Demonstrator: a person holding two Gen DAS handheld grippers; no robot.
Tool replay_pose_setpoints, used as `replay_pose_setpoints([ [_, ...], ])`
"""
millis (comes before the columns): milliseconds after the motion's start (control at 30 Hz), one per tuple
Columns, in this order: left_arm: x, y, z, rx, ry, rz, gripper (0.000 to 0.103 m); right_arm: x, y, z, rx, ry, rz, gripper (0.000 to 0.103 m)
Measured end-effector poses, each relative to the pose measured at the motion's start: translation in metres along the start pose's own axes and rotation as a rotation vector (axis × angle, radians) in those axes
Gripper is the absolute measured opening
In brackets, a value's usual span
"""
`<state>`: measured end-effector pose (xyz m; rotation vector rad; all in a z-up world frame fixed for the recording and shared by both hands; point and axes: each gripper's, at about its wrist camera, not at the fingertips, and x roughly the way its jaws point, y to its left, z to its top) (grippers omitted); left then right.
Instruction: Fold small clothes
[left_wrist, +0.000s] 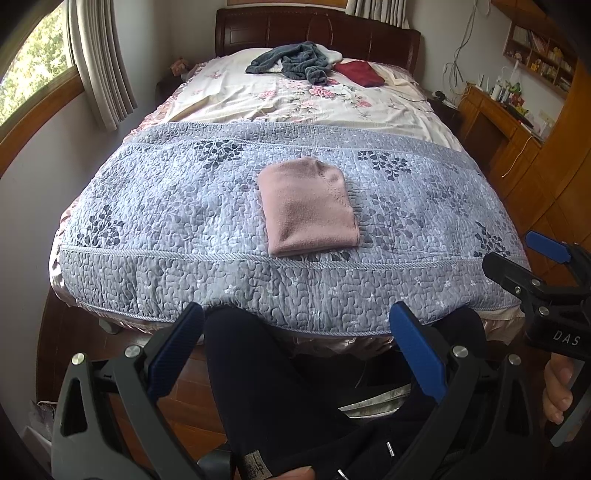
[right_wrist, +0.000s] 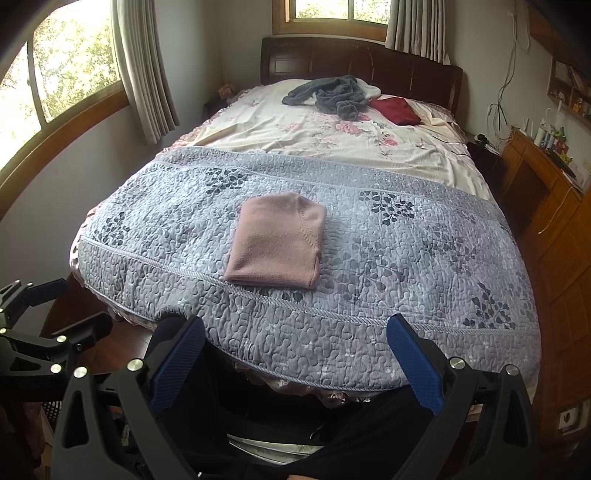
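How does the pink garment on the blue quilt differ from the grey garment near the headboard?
The pink garment is folded into a neat, flat rectangle, while the grey garment lies crumpled in a loose heap. The pink garment rests on the blue quilt at the near end of the bed, while the grey garment lies on the floral sheet at the far end, by the headboard. Both lie free; no gripper touches either.

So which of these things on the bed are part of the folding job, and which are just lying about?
Part of the job:
pink garment, folded on the grey quilt
left gripper, open
right gripper, open

Just lying about:
grey-blue clothes
dark red cloth
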<state>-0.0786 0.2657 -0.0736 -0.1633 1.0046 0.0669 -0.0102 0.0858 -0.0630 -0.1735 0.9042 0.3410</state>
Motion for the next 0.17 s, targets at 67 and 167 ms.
replay_pose_setpoints([
  [67, 0.0001, 0.0004, 0.0003, 0.000, 0.000, -0.002, 0.099, -0.0001, 0.0004, -0.0004, 0.005, 0.002, 0.008, 0.099],
  [167, 0.0002, 0.0005, 0.0002, 0.001, 0.000, -0.001, 0.100, -0.0006, 0.0023, -0.0008, 0.000, 0.000, 0.010, 0.099],
])
